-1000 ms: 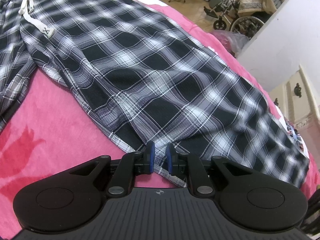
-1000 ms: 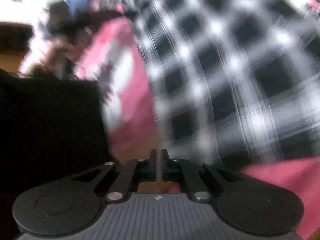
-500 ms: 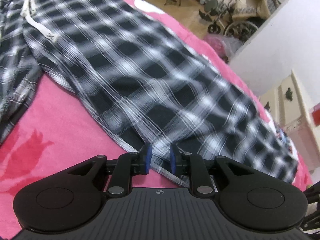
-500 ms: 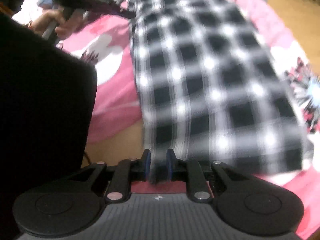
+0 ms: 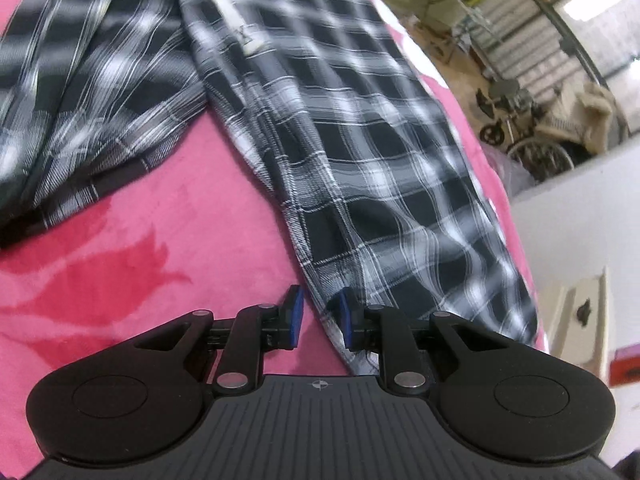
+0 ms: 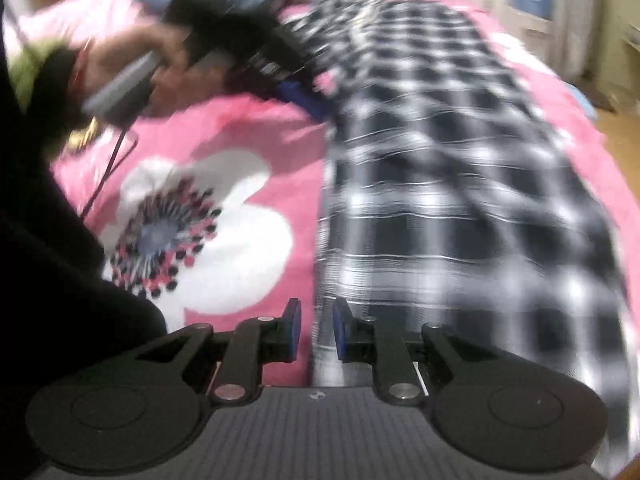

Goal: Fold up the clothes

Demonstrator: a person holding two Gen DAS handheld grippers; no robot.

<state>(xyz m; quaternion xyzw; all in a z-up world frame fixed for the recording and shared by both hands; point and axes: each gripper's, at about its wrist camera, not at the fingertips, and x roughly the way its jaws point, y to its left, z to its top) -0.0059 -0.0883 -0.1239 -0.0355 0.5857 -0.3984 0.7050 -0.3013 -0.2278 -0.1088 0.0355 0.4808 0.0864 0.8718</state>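
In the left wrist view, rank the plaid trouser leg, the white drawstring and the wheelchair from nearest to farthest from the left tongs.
1. Plaid trouser leg: its edge lies between the left tongs.
2. White drawstring: top centre, up the pants.
3. Wheelchair: far right, on the floor beyond the bed.

Trousers [image 5: 384,168] flat on blanket [image 5: 168,264]

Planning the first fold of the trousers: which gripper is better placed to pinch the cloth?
Roughly equal: the left gripper and right gripper each straddle the trousers' edge, jaws open.
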